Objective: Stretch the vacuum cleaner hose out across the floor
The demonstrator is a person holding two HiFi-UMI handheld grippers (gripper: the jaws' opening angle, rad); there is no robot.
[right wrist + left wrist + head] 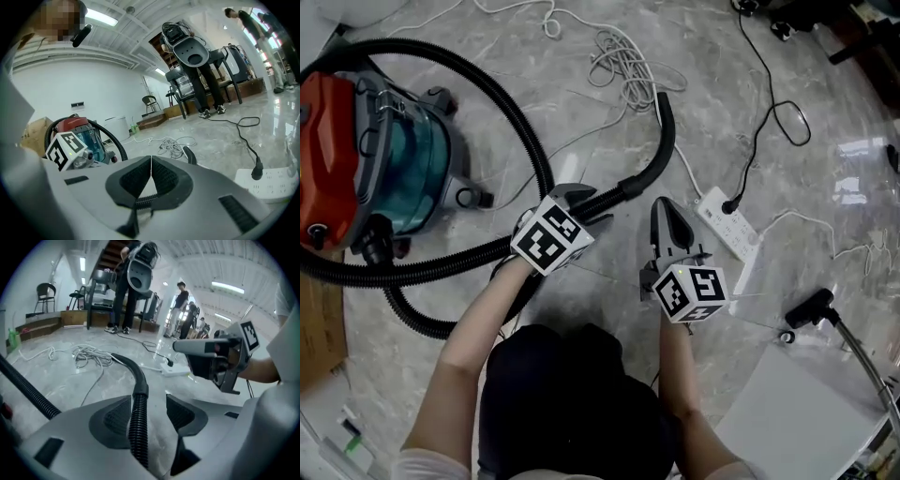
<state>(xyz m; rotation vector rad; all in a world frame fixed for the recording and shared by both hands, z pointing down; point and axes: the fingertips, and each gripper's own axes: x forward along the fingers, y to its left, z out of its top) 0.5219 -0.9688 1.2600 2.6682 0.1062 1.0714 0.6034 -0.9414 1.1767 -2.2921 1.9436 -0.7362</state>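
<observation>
The floor (581, 94) is glossy grey marble with pale veins, and it catches glare at the right edge of the head view. A white power strip (727, 225) lies on it right of centre, with a black cable (773, 117) looping up toward the upper right. A tangle of white cord (623, 61) lies near the top centre. In the left gripper view, a low wooden platform (42, 326) at far left carries a black chair (45, 290). A dark-framed table (101, 294) stands at upper centre beneath a staircase (112, 251). Strip lights (228, 286) glow at upper right. The right gripper view shows a plain white wall (93, 84) at left centre.
</observation>
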